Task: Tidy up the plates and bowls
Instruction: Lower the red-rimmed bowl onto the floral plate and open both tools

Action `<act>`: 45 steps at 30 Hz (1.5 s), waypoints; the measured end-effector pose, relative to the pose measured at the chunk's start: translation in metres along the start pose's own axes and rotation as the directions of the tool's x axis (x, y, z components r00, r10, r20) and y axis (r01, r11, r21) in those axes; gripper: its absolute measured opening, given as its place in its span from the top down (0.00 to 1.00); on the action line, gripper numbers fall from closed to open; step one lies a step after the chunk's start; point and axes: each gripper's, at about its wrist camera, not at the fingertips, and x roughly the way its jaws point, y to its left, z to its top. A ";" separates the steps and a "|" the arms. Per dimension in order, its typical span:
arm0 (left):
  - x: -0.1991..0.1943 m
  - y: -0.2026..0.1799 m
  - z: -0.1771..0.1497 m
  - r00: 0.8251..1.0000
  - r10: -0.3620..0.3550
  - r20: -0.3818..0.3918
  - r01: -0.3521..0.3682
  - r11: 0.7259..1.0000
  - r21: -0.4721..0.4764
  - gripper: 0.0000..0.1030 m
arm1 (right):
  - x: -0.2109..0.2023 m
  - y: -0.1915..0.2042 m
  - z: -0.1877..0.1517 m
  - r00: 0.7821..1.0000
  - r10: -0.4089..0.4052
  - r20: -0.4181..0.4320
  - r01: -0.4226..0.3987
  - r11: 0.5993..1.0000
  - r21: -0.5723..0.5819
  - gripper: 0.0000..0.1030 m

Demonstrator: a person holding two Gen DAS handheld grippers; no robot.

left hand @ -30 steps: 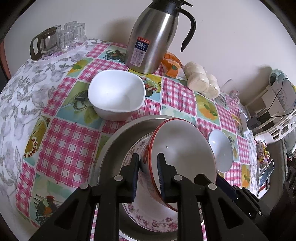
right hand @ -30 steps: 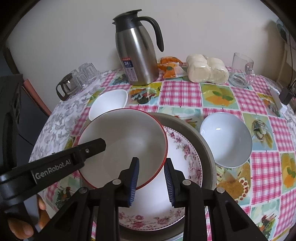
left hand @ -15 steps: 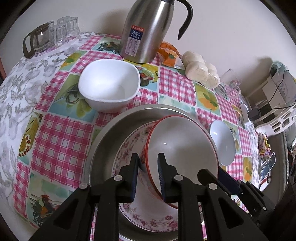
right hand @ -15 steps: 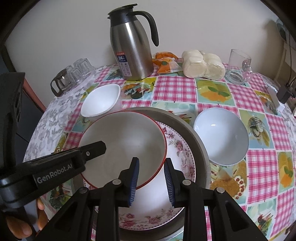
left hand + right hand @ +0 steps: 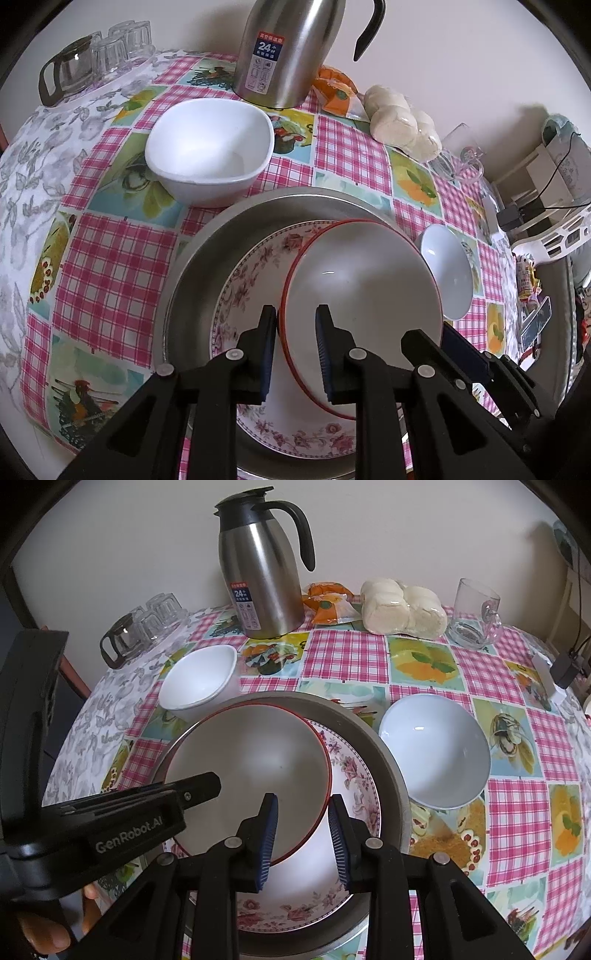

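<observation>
A red-rimmed bowl [image 5: 364, 288] sits tilted on a floral plate [image 5: 251, 280] inside a large metal pan [image 5: 207, 258]. My left gripper [image 5: 295, 343] straddles the bowl's near rim, its jaws parted wider than before, so it is open. My right gripper [image 5: 303, 827] is open around the bowl's [image 5: 243, 760] right rim above the floral plate [image 5: 354, 775]. A square white bowl [image 5: 210, 147] stands behind the pan on the left and also shows in the right wrist view [image 5: 199, 681]. A round white bowl [image 5: 436, 749] stands on the right.
A steel thermos jug [image 5: 262, 572] stands at the back by the wall. Next to it lie an orange packet [image 5: 327, 602] and bagged buns [image 5: 402, 607]. A glass mug [image 5: 474, 613] is at the back right, a glass pot and cups [image 5: 144, 627] at the back left.
The bowl has come down onto the floral plate. My left gripper's jaws have widened from a tight grip on the rim. Both grippers have dropped closer to the table.
</observation>
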 end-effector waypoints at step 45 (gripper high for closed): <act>-0.064 0.013 0.012 0.920 0.251 0.300 -0.242 0.968 -0.067 0.02 | -0.033 -0.020 0.008 0.989 -0.113 0.100 0.108 0.993 0.048 0.00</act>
